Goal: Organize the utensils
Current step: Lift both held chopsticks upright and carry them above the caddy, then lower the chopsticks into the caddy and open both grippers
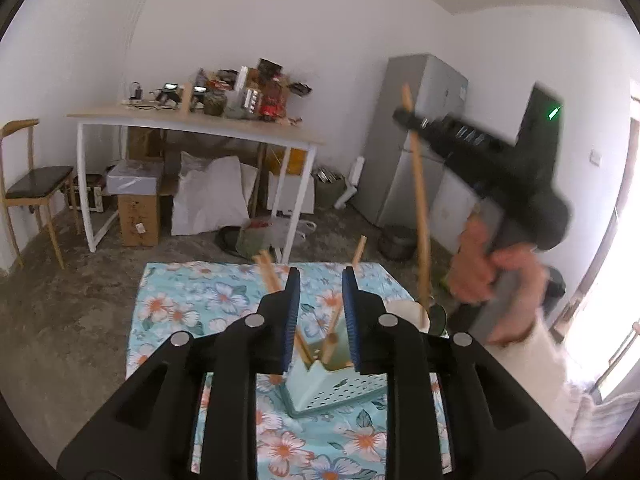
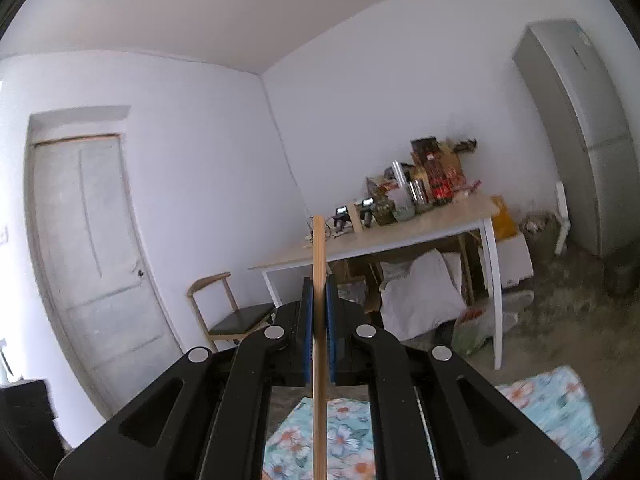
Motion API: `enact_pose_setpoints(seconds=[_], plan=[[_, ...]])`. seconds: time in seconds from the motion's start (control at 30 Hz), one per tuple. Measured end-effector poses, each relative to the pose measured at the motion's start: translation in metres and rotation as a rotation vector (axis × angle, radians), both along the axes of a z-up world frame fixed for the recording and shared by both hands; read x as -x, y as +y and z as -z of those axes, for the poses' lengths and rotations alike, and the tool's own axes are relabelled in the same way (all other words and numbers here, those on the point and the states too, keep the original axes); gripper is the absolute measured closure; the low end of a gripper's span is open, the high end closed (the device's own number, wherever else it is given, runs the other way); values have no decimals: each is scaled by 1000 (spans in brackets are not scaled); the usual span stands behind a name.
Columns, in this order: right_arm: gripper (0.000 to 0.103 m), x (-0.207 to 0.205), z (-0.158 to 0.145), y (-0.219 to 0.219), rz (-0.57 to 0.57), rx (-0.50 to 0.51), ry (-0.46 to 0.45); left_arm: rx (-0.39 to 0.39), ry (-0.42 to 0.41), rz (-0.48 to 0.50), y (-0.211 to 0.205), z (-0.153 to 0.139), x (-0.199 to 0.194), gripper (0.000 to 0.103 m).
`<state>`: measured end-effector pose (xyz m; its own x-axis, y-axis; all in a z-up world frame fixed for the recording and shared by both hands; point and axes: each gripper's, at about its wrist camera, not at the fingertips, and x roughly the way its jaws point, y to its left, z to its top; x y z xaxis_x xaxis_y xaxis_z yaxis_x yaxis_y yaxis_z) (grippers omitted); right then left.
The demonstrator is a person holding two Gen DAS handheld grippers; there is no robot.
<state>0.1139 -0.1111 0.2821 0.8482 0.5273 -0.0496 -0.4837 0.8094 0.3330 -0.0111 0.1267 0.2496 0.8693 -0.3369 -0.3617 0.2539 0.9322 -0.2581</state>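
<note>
Here, only the left view shows the holder point(image 1: 336, 372) on the floral table point(image 1: 180, 300), sticks inside, below the released left tool point(image 1: 320, 280); the right tool point(image 2: 319, 292) pinches one stick point(image 2: 319, 320), raised.

We're in a plain room of a home, used half for living and half for storage. White plastered walls, a rough bare concrete floor point(image 1: 60, 320), a pale panelled door point(image 2: 100, 248) in the corner. Against the wall stands a white-legged table point(image 1: 192, 128) piled with jars, packets and chargers, with cardboard boxes point(image 1: 138, 216) and a white sack point(image 1: 208, 200) pushed underneath. There's a wooden chair point(image 1: 32, 188) with a dark seat to one side, and a tall grey fridge point(image 1: 424, 136) in the other corner. Up close, a floral cloth point(image 1: 200, 300) covers the work surface, and a pale green utensil holder point(image 1: 340, 392) stands on it: household stuff all round
</note>
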Motion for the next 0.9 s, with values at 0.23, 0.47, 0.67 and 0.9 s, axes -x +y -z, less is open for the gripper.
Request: enact_pose_setpoints(seconds=[0.23, 0.47, 0.67, 0.9], plan=[[97, -24, 41, 21, 92, -21, 97, 20, -3, -16, 12, 10, 17, 83], [97, -17, 37, 39, 175, 82, 39, 58, -18, -22, 24, 12, 19, 83], [96, -27, 41, 51, 117, 121, 119, 94, -13, -41, 34, 13, 18, 83], [95, -40, 48, 44, 46, 77, 190, 87, -14, -56, 36, 14, 20, 83]])
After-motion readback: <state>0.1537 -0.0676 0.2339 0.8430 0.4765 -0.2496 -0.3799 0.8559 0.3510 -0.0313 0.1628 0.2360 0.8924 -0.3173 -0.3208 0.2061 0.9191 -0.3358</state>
